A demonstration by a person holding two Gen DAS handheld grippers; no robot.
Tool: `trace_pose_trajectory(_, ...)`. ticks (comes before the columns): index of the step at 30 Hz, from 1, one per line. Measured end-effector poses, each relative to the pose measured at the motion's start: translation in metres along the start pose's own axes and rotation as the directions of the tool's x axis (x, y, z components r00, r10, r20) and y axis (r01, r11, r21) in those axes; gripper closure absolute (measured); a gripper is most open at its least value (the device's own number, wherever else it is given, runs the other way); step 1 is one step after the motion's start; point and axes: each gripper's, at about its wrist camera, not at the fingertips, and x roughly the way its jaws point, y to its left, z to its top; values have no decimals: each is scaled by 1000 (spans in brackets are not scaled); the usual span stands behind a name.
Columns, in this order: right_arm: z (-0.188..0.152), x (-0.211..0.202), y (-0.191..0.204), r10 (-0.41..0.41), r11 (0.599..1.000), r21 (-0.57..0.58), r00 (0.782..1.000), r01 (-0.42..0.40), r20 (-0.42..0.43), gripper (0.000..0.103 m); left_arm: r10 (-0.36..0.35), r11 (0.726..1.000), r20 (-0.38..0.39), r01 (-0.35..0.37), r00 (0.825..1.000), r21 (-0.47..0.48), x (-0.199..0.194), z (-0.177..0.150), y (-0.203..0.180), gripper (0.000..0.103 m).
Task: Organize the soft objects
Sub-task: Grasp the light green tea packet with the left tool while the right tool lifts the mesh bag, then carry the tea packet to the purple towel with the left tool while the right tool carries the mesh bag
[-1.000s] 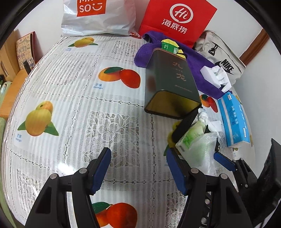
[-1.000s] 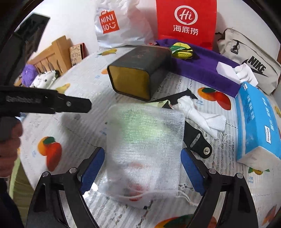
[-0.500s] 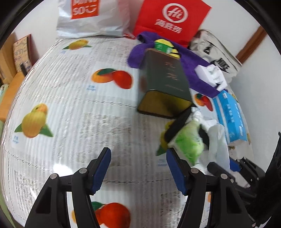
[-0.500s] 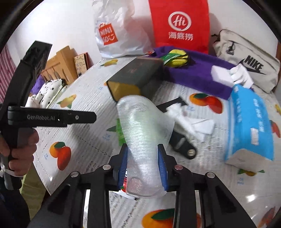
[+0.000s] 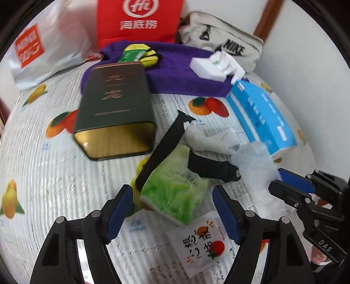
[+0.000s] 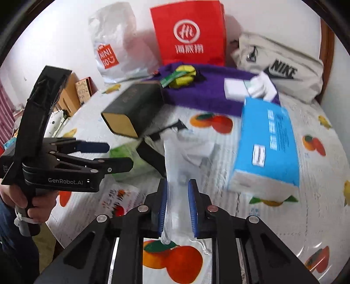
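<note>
My right gripper (image 6: 177,203) is shut on a white mesh bag (image 6: 181,157) and holds it upright above the table; the bag also shows in the left wrist view (image 5: 256,166). A green tissue pack (image 5: 172,185) and a white snack packet (image 5: 201,238) lie on the table where the bag was. My left gripper (image 5: 172,207) is open and empty, its fingers either side of the green pack's near end. It also shows in the right wrist view (image 6: 113,155). A crumpled white cloth (image 5: 207,139) lies behind the green pack.
A dark tin box (image 5: 116,113) lies on its side. A black strap (image 5: 166,148) crosses the green pack. A blue tissue box (image 5: 262,115), a purple towel (image 5: 186,72), a white sponge (image 5: 207,67), a Nike bag (image 5: 221,41) and shopping bags (image 5: 140,19) stand behind.
My right gripper closed on the mesh bag and lifted it, leaving the green pack and snack packet on the table. My left gripper moved right toward the green pack.
</note>
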Motion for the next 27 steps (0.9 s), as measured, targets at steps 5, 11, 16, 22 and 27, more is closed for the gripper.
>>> trace_pose_trajectory(5, -4, 12, -6, -10, 1000, 2, 1000, 10, -29, 83, 54, 998, -30, -52, 998, 43, 13, 0, -5, 29)
trace_pose_trajectory(11, -6, 36, -10, 19, 1000, 17, 996, -17, -83, 83, 56, 997, -23, -54, 998, 62, 17, -1, -6, 32)
trace_pose_trajectory(16, -7, 39, -7, -10, 1000, 8, 997, 11, -78, 81, 62, 995, -19, -60, 998, 83, 15, -2, -9, 38)
trace_pose_trajectory(22, -9, 38, -6, -64, 998, 12, 995, 65, -71, 49, 50, 996, -21, -49, 999, 72, 12, -2, -6, 38)
trace_pose_trajectory(27, -14, 43, -4, -117, 993, -25, 993, 116, -31, 51, 43, 997, -12, -42, 999, 63, 12, -1, -5, 40)
